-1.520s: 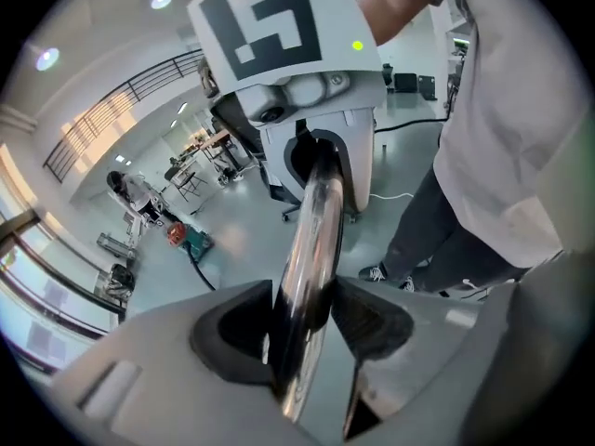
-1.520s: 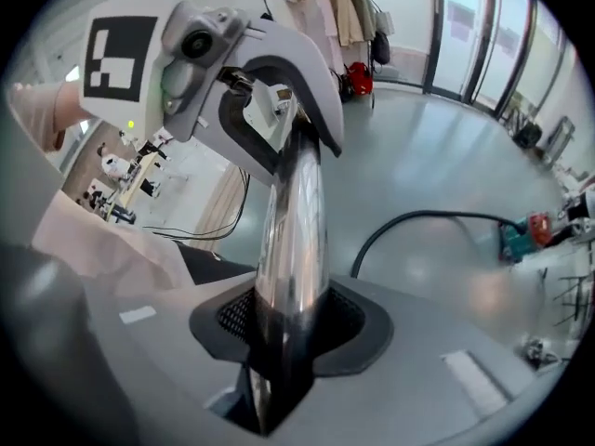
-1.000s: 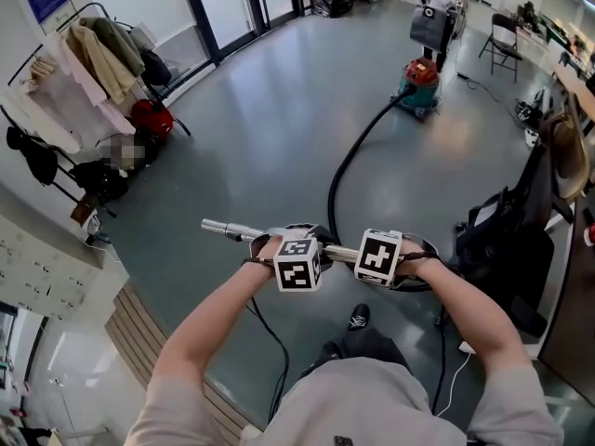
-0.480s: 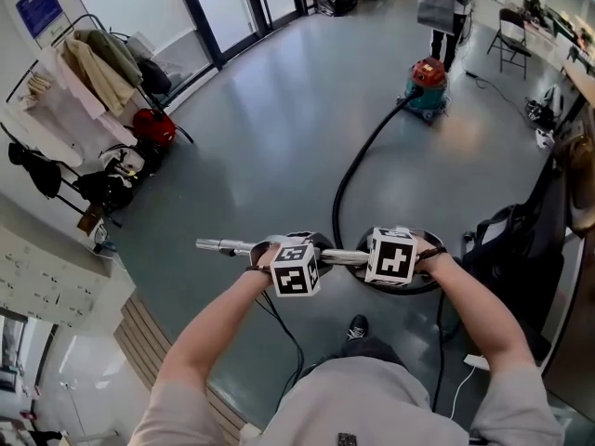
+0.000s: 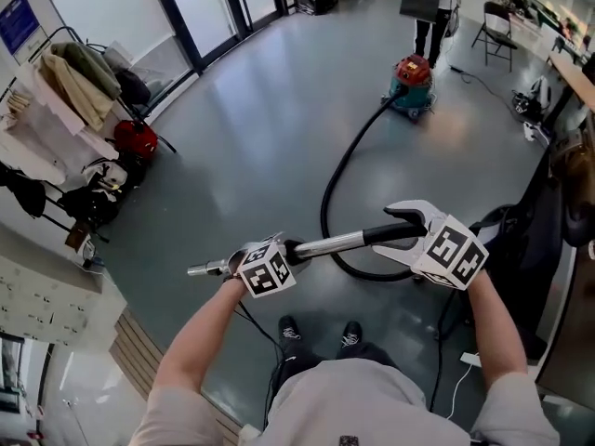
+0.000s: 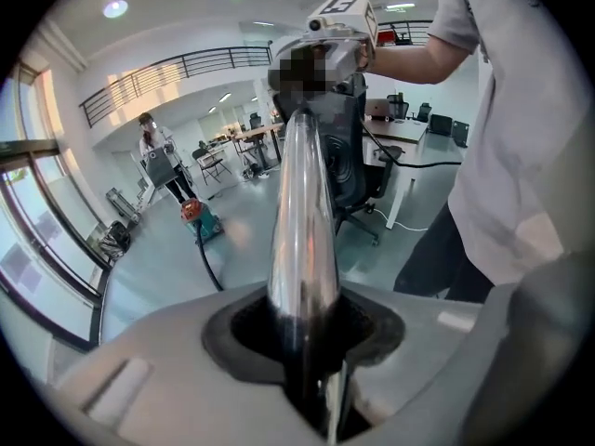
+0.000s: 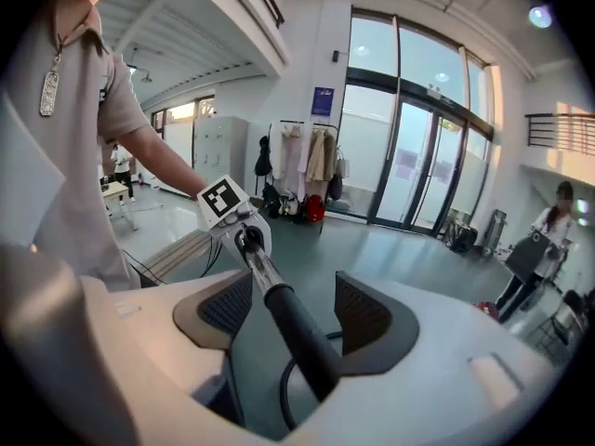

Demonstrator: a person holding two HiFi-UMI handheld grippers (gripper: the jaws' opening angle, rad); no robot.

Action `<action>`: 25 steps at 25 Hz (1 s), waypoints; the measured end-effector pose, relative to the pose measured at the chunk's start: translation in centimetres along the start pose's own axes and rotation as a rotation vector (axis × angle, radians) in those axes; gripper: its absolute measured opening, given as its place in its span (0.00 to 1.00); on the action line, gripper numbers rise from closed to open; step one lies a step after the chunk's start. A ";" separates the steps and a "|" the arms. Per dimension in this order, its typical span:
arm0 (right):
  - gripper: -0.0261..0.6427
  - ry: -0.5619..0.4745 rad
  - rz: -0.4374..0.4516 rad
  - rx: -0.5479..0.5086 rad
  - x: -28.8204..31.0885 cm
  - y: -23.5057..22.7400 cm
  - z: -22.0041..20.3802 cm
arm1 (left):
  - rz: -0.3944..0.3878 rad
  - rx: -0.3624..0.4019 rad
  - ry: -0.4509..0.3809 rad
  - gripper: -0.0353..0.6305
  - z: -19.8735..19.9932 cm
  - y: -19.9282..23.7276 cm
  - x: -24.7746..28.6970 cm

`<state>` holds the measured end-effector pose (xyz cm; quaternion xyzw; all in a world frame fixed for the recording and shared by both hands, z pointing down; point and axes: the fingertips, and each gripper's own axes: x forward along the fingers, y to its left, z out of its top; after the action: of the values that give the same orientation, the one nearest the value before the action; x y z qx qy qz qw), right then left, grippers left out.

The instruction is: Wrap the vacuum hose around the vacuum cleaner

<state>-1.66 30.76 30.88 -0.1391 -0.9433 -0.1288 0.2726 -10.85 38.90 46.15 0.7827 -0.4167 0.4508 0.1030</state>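
**Vacuum hose trails across the floor while both grippers meet on its wand**

Vacuum hose (image 5: 325, 212), black and slack, runs over the grey floor (image 5: 251, 137) from the red and teal vacuum cleaner (image 5: 412, 80), which stands well away near the far end of the room. The hose curves toward the person and ends in a loop on the floor just beneath the grippers. None of it lies around the cleaner.

The hose joins a shiny metal tube (image 5: 335, 244) that is held roughly level in front of the person's chest, tilted slightly up to the right. The left gripper (image 5: 232, 263) is clamped on this tube near its free end. In the left gripper view the pads press on both sides of the tube (image 6: 302, 230).

The right gripper (image 5: 402, 235) sits at the other end, where the tube becomes a black handle (image 5: 395, 233). Its jaws stand wide apart, and the handle (image 7: 297, 328) passes between the ribbed pads (image 7: 361, 314) with a gap showing on each side.

A second person (image 5: 428, 7) carrying a bag stands just behind the vacuum cleaner. A clothes rack (image 5: 65, 82) hung with coats stands at the left wall, beside glass doors (image 5: 200, 7).
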 end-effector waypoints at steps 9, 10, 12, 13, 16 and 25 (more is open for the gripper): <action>0.45 -0.066 -0.169 0.384 5.5 0.8 1.3 | -0.018 -0.117 -0.110 0.24 -4.7 6.2 0.2; 0.45 -0.089 -0.192 0.466 6.6 0.7 1.2 | -0.023 -0.130 -0.121 0.24 -5.3 6.8 0.0; 0.47 -0.154 -0.245 0.645 9.0 0.0 0.9 | -0.030 -0.139 -0.153 0.24 -5.9 7.7 -0.5; 0.50 -0.200 -0.268 0.737 10.1 -0.6 0.9 | -0.029 -0.139 -0.172 0.24 -6.1 8.2 -0.8; 0.55 -0.380 -0.314 0.955 12.9 -3.0 2.5 | -0.030 -0.128 -0.222 0.24 -6.5 9.5 -1.9; 0.42 -0.612 -0.519 1.107 16.8 -6.5 6.3 | -0.102 -0.148 -0.295 0.24 -8.9 8.7 -3.3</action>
<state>-20.51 29.95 33.83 0.2215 -0.9075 0.3565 -0.0151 -23.67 40.02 46.83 0.8509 -0.4190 0.2930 0.1208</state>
